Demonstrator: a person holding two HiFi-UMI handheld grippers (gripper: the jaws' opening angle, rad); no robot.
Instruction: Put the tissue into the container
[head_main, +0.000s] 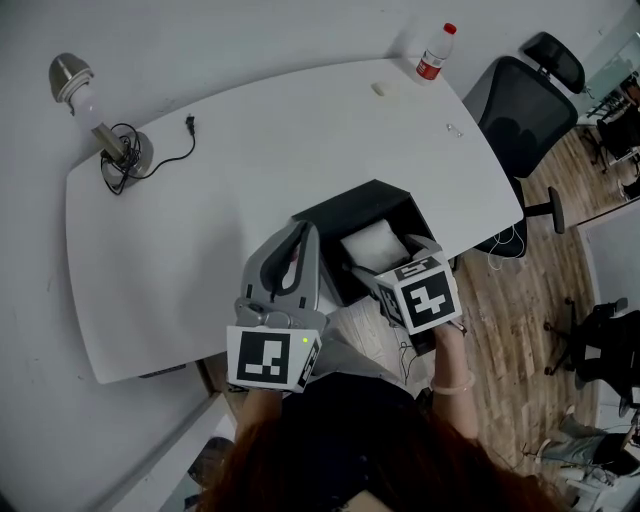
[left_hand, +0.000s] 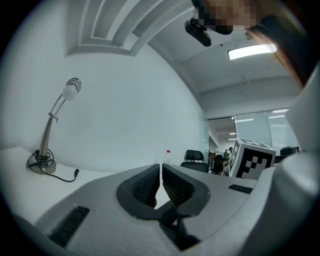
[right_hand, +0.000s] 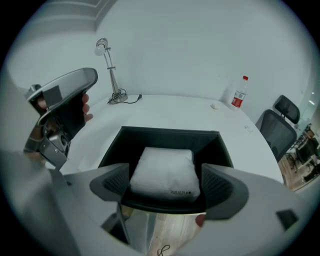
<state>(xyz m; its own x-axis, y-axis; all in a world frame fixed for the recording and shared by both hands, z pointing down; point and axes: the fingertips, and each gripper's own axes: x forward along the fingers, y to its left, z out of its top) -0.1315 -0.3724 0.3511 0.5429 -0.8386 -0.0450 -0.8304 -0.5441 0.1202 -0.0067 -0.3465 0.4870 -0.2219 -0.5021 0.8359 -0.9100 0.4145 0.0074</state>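
Hovering above tissue (right_hand: 165, 167) in the container (right_hand: 170, 133), the right gripper (right_hand: 167, 184) gapes; the left gripper (left_hand: 160, 174) rests closed, empty.

Dim, even light; fisheye-warped edges

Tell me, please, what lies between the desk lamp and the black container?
In the head view, only the lamp's cord trails beside the desk lamp; the table from there to the black container is bare.

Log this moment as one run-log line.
tissue pack: inside black container | right hand-held gripper: open, empty, at container's near edge | left hand-held gripper: shut, empty
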